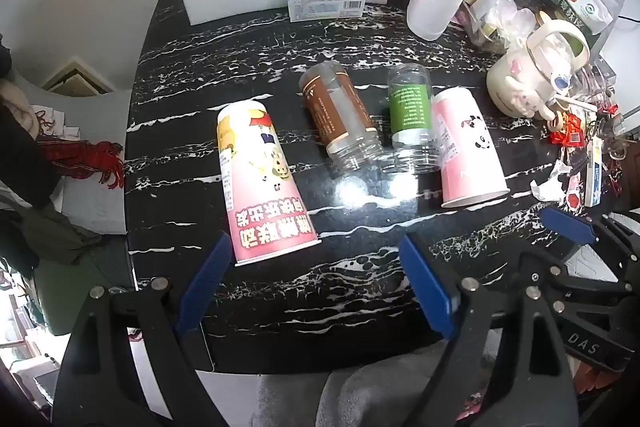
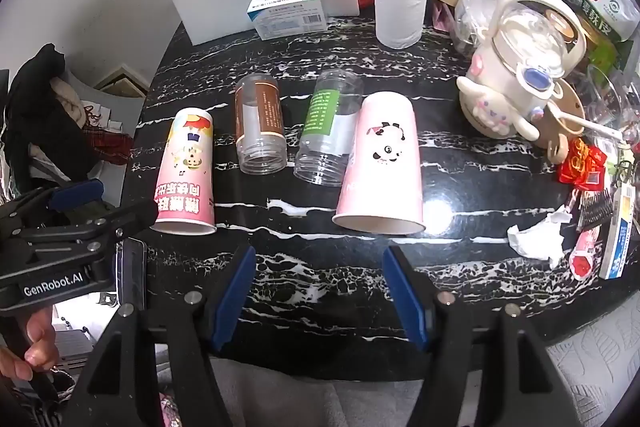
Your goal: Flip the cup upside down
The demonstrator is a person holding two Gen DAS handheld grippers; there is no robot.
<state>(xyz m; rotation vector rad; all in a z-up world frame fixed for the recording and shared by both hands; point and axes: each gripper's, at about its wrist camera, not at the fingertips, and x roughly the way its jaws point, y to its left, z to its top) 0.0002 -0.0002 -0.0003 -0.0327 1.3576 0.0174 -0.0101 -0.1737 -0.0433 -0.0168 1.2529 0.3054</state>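
Four containers lie on their sides in a row across the middle of both views, on the black marble table [image 1: 256, 39]. From left to right you see the cartoon cup [image 1: 260, 183], the brown jar [image 1: 340, 119], the green jar [image 1: 410, 119] and the panda cup [image 1: 466, 155]. All four mouths face the lower edge of the frame. The green jar touches the panda cup; the brown jar lies just beside the green jar. The cartoon cup lies apart, at centre left.

Your left gripper [image 1: 316, 291] sits at the bottom of its view with its blue fingers [image 1: 206, 281] spread wide and nothing between them. One finger is just beside the cartoon cup's rim.

Your right gripper [image 2: 320, 297] is likewise spread and empty, below the panda cup [image 2: 382, 167].
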